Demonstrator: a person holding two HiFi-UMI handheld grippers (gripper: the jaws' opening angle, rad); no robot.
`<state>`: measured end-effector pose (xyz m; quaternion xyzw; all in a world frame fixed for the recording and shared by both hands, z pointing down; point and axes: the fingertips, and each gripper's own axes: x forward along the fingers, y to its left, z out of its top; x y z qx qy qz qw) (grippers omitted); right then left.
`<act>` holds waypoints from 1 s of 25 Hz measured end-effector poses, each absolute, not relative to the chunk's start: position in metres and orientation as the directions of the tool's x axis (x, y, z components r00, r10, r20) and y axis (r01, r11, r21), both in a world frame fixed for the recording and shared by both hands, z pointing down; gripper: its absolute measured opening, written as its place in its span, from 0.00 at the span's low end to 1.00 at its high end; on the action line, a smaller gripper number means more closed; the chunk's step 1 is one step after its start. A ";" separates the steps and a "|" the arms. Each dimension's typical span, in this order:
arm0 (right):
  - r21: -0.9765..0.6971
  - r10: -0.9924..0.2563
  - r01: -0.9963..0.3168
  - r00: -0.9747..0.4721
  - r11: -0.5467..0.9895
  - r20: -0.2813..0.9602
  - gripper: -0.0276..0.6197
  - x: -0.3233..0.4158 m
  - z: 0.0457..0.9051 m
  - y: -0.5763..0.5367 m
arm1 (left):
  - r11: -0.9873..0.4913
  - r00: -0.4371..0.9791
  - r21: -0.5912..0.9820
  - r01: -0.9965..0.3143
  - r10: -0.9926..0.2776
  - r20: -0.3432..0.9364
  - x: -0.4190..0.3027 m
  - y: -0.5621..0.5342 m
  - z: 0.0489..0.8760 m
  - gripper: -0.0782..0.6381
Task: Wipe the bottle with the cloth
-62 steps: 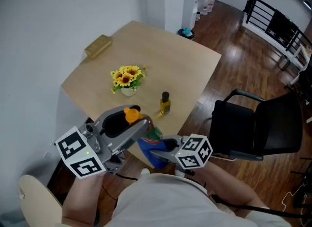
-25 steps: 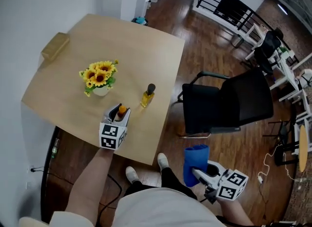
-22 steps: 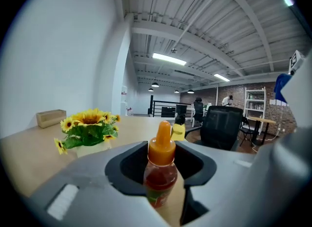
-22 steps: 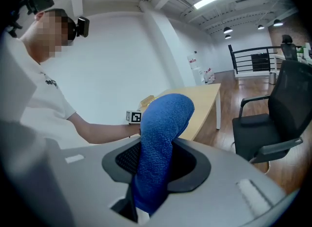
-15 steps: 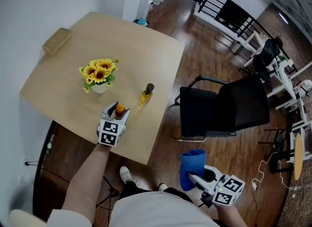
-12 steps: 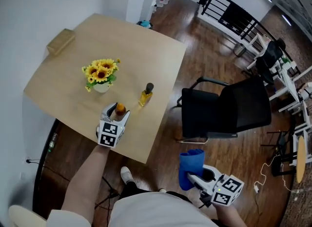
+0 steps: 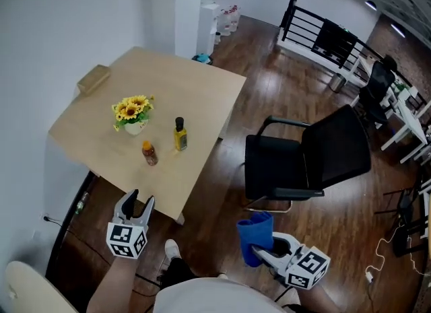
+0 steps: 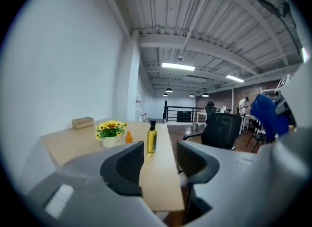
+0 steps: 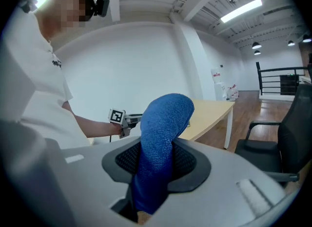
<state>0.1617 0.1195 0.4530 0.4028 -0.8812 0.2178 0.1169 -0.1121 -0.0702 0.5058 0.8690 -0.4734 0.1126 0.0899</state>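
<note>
Starting with the head view, the wooden table (image 7: pixel 195 96) is taken as the reference. The small orange-capped bottle (image 7: pixel 149 153) is seen standing upright on the table, near the edge that faces the person, with neither gripper touching it. An oil bottle (image 7: pixel 180 134) is set just beside it on the table. A pot of sunflowers (image 7: pixel 133 111) is placed further in, and a wooden block (image 7: pixel 93 78) is noted at the table's far left corner. The left gripper (image 7: pixel 140 198) is held off the table, below its near edge and well apart from the small bottle. The right gripper (image 7: pixel 261 251) is held well clear of the table's right side, over the floor, with the blue cloth (image 7: pixel 252 236) standing up from it. A black chair (image 7: pixel 316 160) is positioned to the right of the table.

In the left gripper view, the jaws are seen parted and have just been closing partway. Nothing is held between them; only the table's near edge is seen through the gap. Both bottles and the sunflowers are seen further along the table top.

In the right gripper view, the jaws are seen clamped on the cloth, which is bunched and rises above them. The table is visible behind the cloth, and the left gripper is seen in front of the table, at the end of a bare forearm.
</note>
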 end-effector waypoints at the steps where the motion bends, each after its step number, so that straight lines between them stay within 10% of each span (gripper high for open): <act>1: -0.277 -0.654 -0.753 -0.657 0.597 0.376 0.26 0.173 0.455 0.131 | -0.533 0.530 0.066 -0.843 -0.806 0.264 -0.104 -0.042 0.497 0.42; 11: -0.300 -0.556 -0.649 -0.758 0.699 0.341 0.26 0.207 0.468 0.220 | -0.631 0.558 -0.057 -0.774 -0.722 0.408 -0.034 0.191 0.476 0.42; 25: -0.280 -0.552 -0.629 -0.774 0.725 0.309 0.26 0.116 0.441 0.316 | -0.641 0.649 0.107 -0.760 -0.740 0.179 -0.077 0.304 0.391 0.42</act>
